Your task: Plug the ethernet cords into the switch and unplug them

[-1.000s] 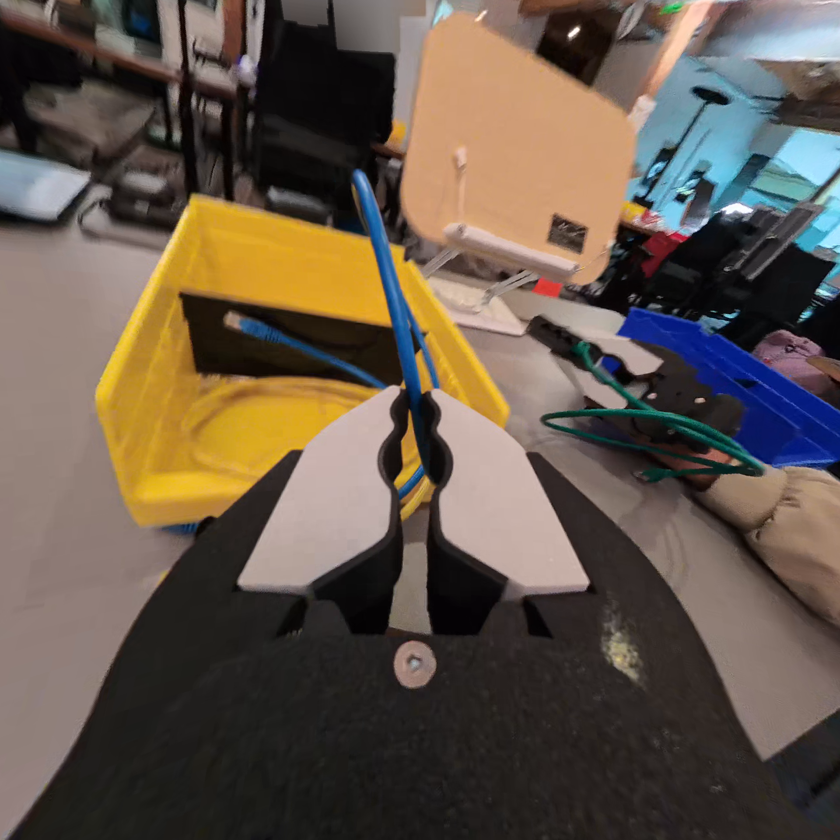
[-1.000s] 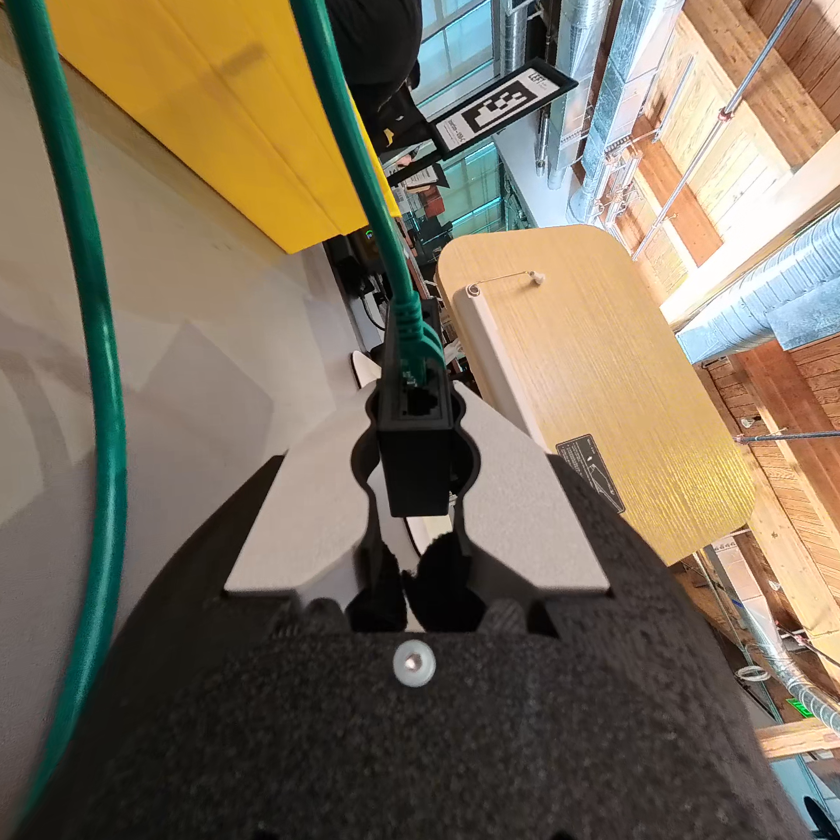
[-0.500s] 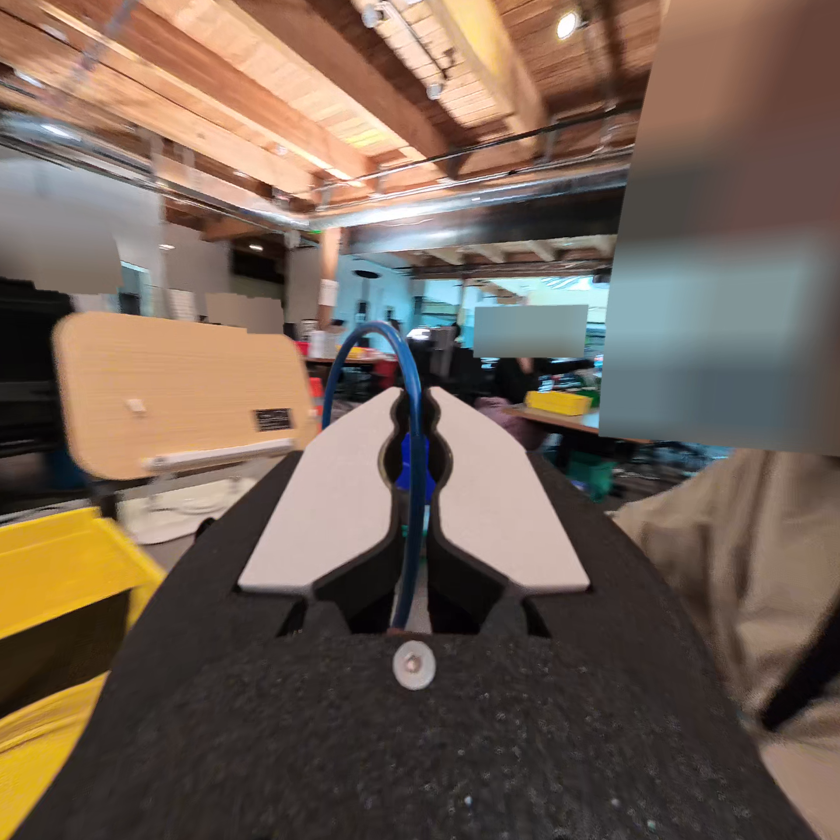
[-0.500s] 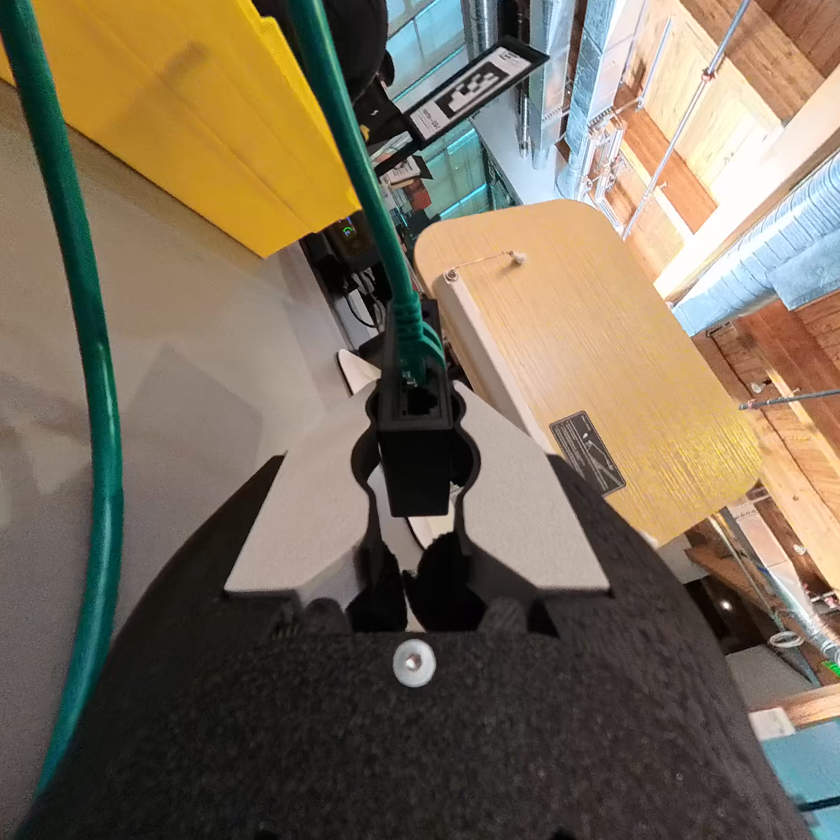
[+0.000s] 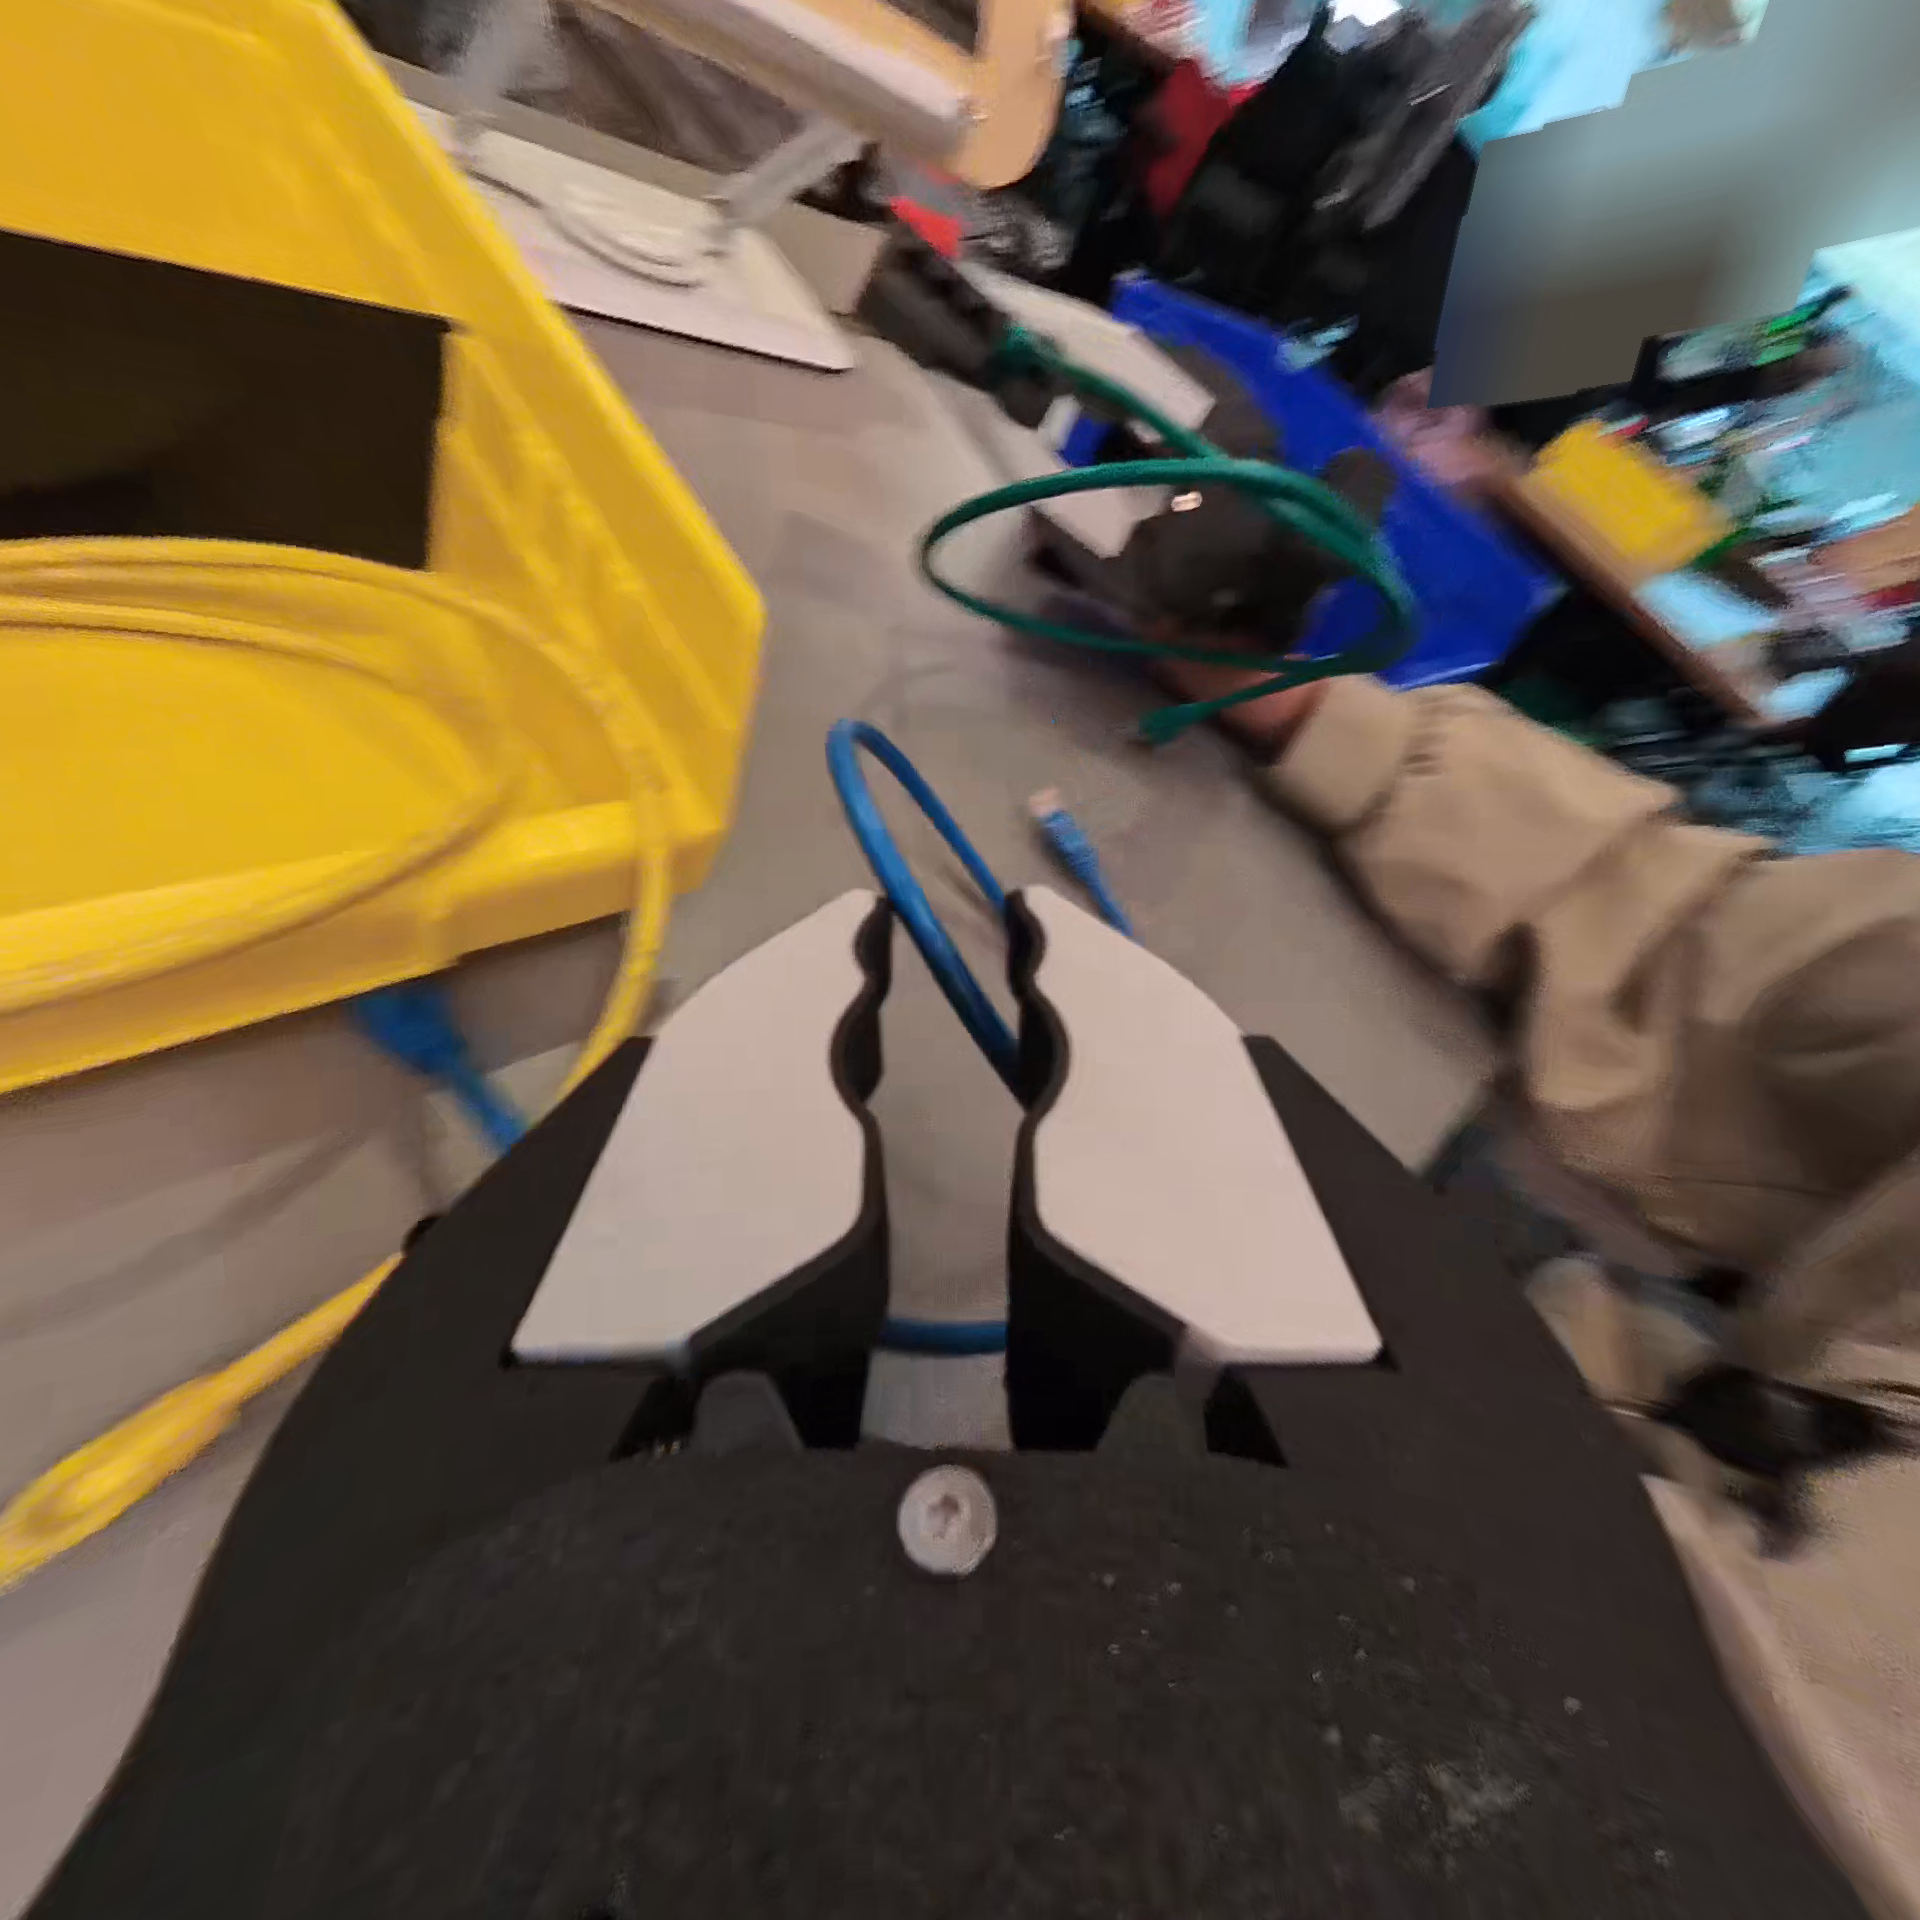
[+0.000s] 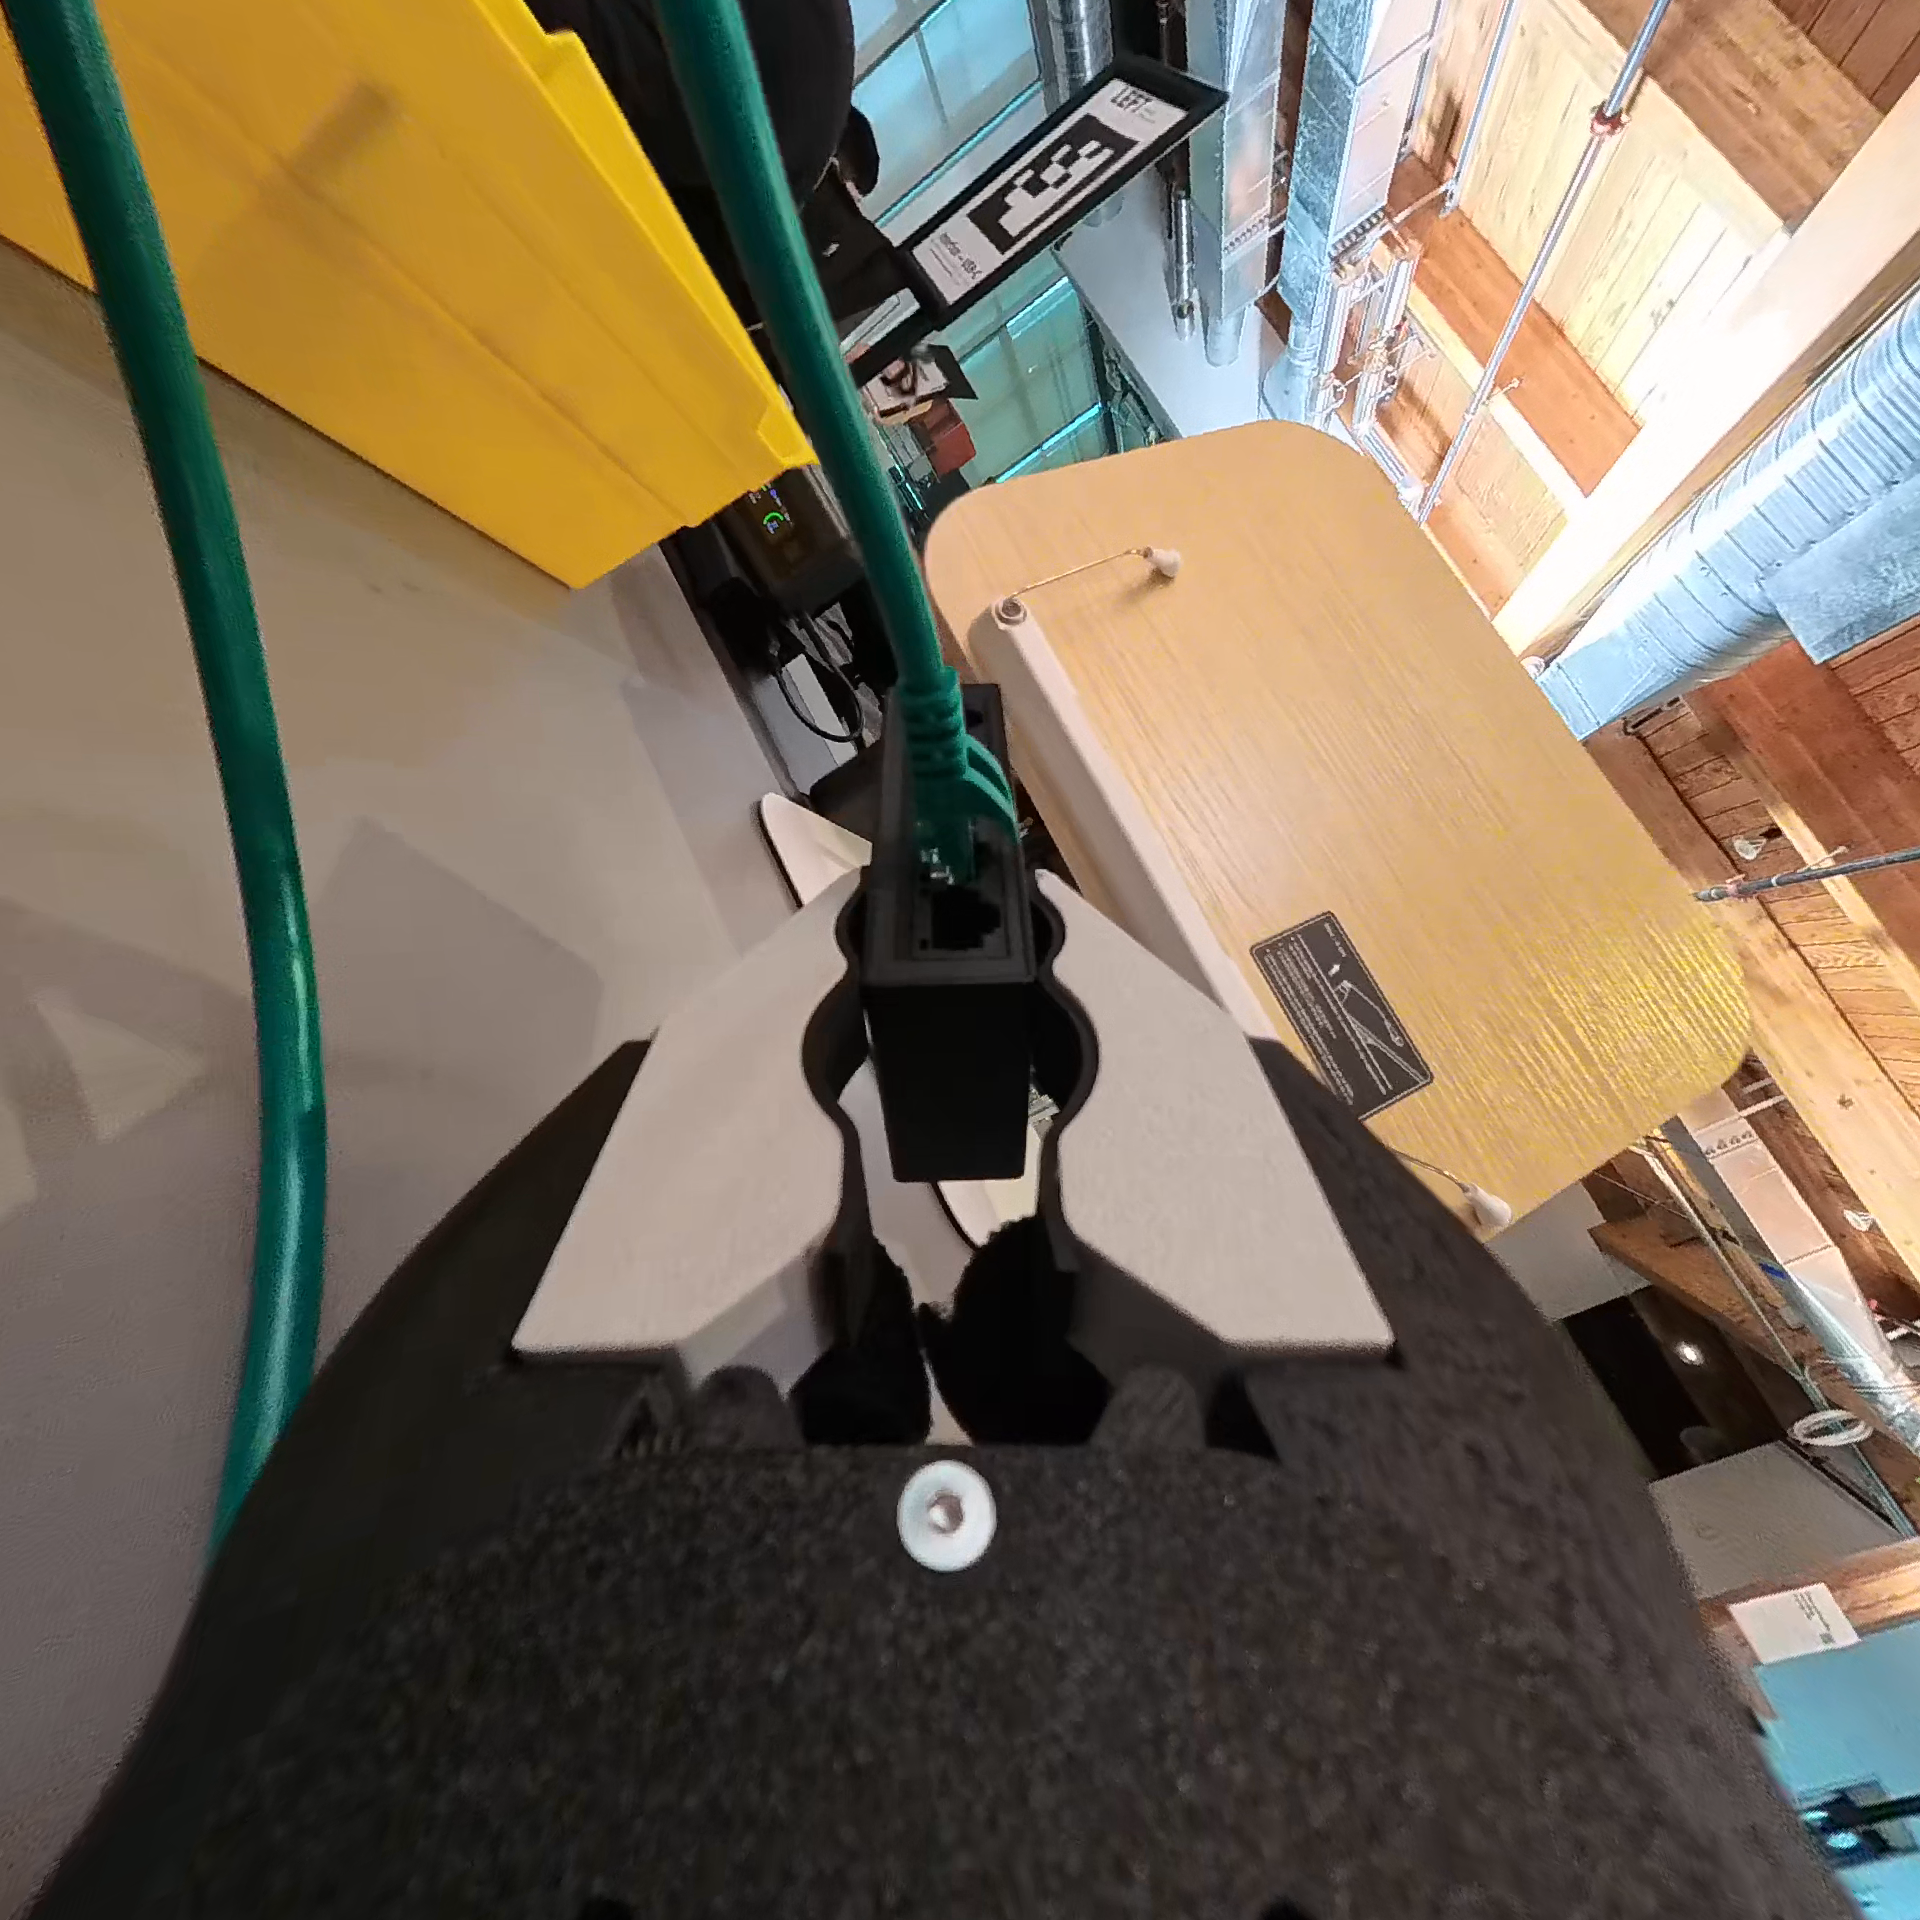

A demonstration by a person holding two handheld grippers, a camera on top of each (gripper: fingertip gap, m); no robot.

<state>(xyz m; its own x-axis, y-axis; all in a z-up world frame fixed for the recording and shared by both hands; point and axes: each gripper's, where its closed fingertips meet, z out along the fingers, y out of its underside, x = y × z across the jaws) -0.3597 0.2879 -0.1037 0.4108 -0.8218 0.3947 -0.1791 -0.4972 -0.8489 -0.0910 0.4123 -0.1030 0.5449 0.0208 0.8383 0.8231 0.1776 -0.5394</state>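
My left gripper [image 5: 945, 909] is open and low over the grey table [image 5: 852, 499]. A blue ethernet cord [image 5: 914, 821] loops loosely between its jaws, and the cord's plug [image 5: 1065, 836] lies on the table just ahead. My right gripper [image 6: 945, 904] is shut on a small black switch [image 6: 951, 1060]. A green ethernet cord [image 6: 821, 364] is plugged into the switch by its green plug [image 6: 940, 748]. The port next to it shows empty. In the left wrist view the green cord [image 5: 1164, 478] coils by the other gripper [image 5: 1195, 566].
A yellow bin [image 5: 582, 436] with a coiled yellow cord [image 5: 634, 935] stands left of my left gripper and also shows in the right wrist view [image 6: 416, 260]. A blue bin [image 5: 1455, 551] sits behind. A tan sleeve [image 5: 1558, 935] lies at right. A wooden board on a stand [image 6: 1351, 779] is beyond.
My left gripper swung down to the table and opened, letting go of the blue cord. My right gripper still holds the switch with the green cord in it and barely moved.
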